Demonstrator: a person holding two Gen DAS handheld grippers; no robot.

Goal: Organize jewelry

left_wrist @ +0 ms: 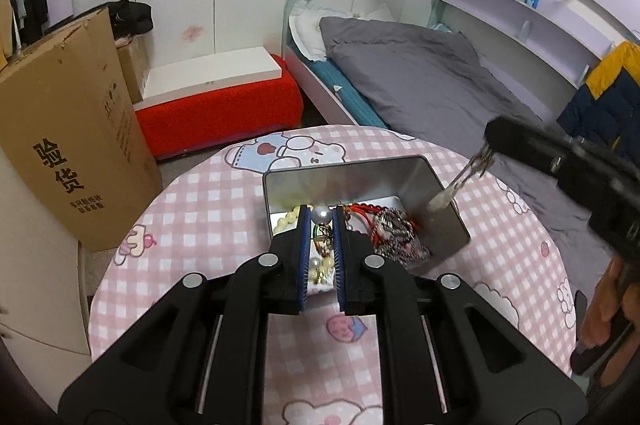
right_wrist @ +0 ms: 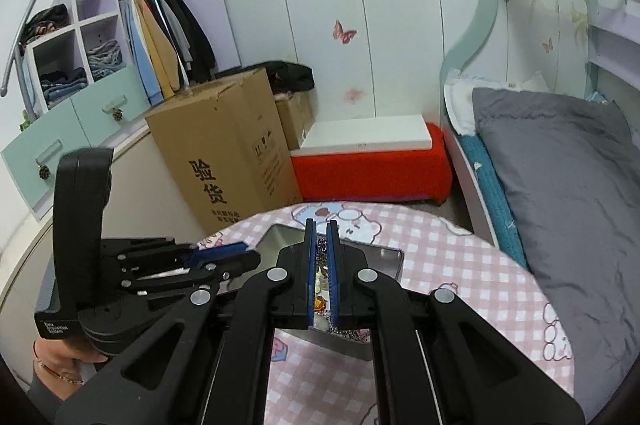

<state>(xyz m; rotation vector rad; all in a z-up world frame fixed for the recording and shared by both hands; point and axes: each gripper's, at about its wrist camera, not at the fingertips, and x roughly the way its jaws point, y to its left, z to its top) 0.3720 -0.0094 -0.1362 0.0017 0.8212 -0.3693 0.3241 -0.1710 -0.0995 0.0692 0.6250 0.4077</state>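
Dangling chain motion-blurred — tin mostly hidden.

A home bedroom: grey-quilted bed under an upper bunk, open wardrobe of hanging clothes, butterfly stickers on pale wall panels, cardboard box on the floor, pink checked tabletop

Cardboard box, red bench, grey bedding, hanging clothes

"验货" printed on cardboard box
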